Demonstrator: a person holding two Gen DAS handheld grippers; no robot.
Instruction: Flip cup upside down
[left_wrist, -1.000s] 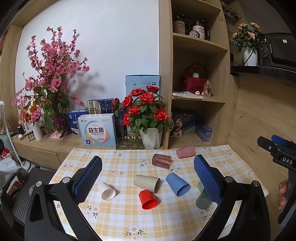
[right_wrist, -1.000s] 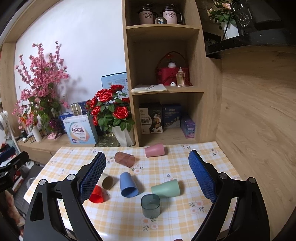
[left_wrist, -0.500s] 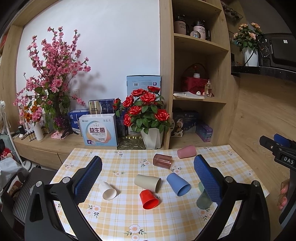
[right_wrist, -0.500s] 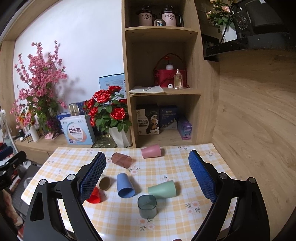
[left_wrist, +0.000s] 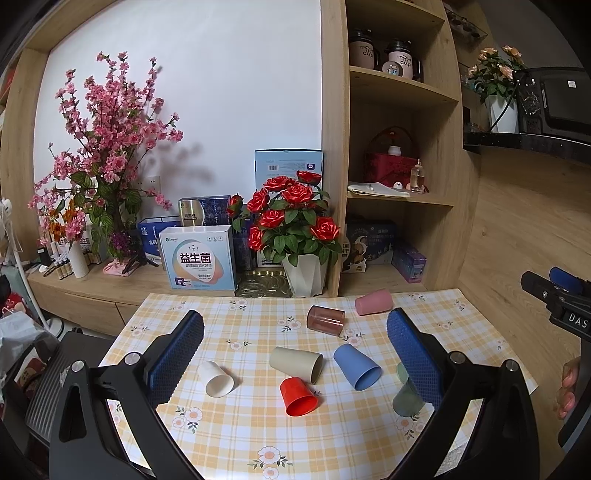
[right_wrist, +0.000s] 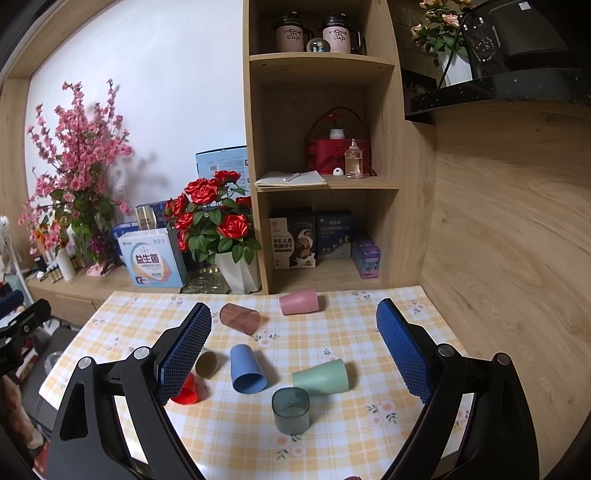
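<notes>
Table (right_wrist: 369, 435): carried a yellow checked cloth with flower prints; eight cups were scattered over it, none stacked.
Left tool (left_wrist: 295, 354): wide open and empty, held above the near-left part of the table, touching no cup.
Right tool (right_wrist: 293, 343): likewise spread wide and empty, held above the near-right part of the table; the grey cup sat low between its fingers in the view but was not touched.
Grey cup (right_wrist: 291, 410): the only cup standing, mouth up, translucent, near the front edge, just beside the green cup.
Green cup (right_wrist: 320, 376): on its side, just behind the grey cup.
Blue cup (right_wrist: 246, 369): on its side, mouth toward the camera, mid-table.
Beige cup (left_wrist: 295, 363): on its side, left of the blue cup.
Red cup (left_wrist: 298, 397): tipped over, close in front of the beige cup.
White cup (left_wrist: 215, 378): on its side, toward the left edge, apart from the rest.
Brown cup (right_wrist: 239, 318): translucent, on its side, farther back.
Pink cup (right_wrist: 299, 301): on its side, nearest the shelf unit.
Progress: by my reading nothing was done; no cup stood mouth down and none was gripped.
Remaining: choosing a cup, most likely the upright grey one, then gripping, inverting and setting it down on its rim.
</notes>
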